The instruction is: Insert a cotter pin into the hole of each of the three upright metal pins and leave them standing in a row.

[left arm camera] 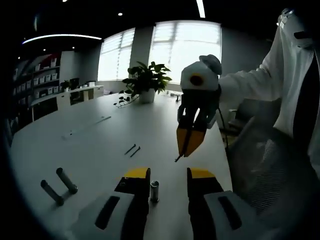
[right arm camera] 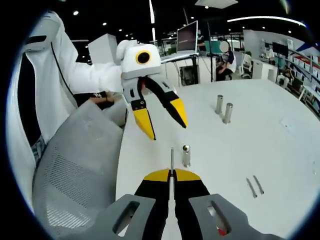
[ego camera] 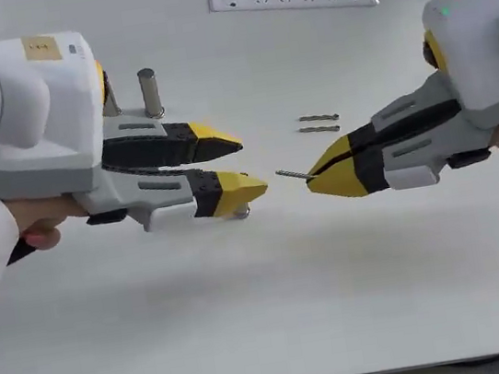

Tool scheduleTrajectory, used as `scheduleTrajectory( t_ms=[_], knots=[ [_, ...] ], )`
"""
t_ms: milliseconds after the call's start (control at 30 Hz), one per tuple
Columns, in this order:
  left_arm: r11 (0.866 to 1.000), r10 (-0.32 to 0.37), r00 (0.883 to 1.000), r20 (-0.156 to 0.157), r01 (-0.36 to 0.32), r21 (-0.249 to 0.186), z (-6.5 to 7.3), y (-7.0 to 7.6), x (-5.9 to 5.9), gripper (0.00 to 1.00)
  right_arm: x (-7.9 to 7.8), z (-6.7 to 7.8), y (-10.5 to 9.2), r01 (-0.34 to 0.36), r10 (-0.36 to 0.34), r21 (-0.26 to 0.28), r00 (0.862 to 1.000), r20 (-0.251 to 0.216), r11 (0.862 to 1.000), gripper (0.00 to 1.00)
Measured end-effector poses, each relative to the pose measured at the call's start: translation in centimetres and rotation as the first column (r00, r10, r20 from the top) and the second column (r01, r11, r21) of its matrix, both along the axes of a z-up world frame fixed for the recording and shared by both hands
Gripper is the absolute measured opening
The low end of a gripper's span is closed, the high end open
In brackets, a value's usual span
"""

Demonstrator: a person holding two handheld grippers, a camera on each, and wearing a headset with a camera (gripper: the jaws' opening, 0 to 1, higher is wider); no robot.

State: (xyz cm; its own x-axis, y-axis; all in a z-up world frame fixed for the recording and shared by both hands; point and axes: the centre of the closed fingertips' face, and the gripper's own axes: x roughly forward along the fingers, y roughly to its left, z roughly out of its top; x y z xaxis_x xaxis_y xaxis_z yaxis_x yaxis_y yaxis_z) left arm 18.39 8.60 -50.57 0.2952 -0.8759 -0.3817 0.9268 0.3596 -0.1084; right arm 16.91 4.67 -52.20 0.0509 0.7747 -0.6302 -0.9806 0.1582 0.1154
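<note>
Right gripper [right arm camera: 171, 173] with cotter pin [right arm camera: 171, 159] near metal pin [right arm camera: 186, 155]

In the head view the white-and-yellow left gripper [ego camera: 253, 161] covers the lower parts of two upright grey metal pins [ego camera: 149, 89] behind it. Of a third pin [ego camera: 240, 212], only the foot peeks out under its lower jaw. The thin steel cotter pin [ego camera: 293, 175] is hidden at its rear end between the pressed-together jaws of the black-and-yellow right gripper [ego camera: 310, 178]. The pins' cross holes are too small to make out.
</note>
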Motion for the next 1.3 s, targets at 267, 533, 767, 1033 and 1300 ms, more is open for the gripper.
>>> scheduleTrajectory(
  t_ms=[267,533,767,1033,1300],
  knots=[
    [0.999,-0.001,0.999,-0.046,0.003,0.033,-2.4,0.6,1.2,0.26,1.1,-2.6,-0.2,-0.030,0.034,-0.105,0.999,0.037,0.994,0.00],
    [0.995,-0.023,0.999,-0.045,0.027,0.095,-4.3,0.4,1.8,0.21,2.1,-4.1,0.4,-0.066,0.071,-0.138,0.997,0.032,0.988,0.00],
    [0.995,-0.033,0.998,-0.054,0.038,0.091,-4.6,0.1,2.0,0.15,2.4,-4.3,1.2,-0.078,0.080,-0.127,0.997,0.015,0.989,0.00],
    [0.994,-0.046,0.997,-0.056,0.052,0.097,-4.7,-0.1,1.8,0.08,2.6,-4.1,1.5,-0.083,0.085,-0.116,0.996,0.008,0.990,0.00],
    [0.994,-0.051,0.997,-0.061,0.057,0.093,-4.7,-0.2,1.6,0.08,2.6,-4.3,2.4,-0.100,0.102,-0.118,0.995,0.015,0.988,0.00]
  ],
)
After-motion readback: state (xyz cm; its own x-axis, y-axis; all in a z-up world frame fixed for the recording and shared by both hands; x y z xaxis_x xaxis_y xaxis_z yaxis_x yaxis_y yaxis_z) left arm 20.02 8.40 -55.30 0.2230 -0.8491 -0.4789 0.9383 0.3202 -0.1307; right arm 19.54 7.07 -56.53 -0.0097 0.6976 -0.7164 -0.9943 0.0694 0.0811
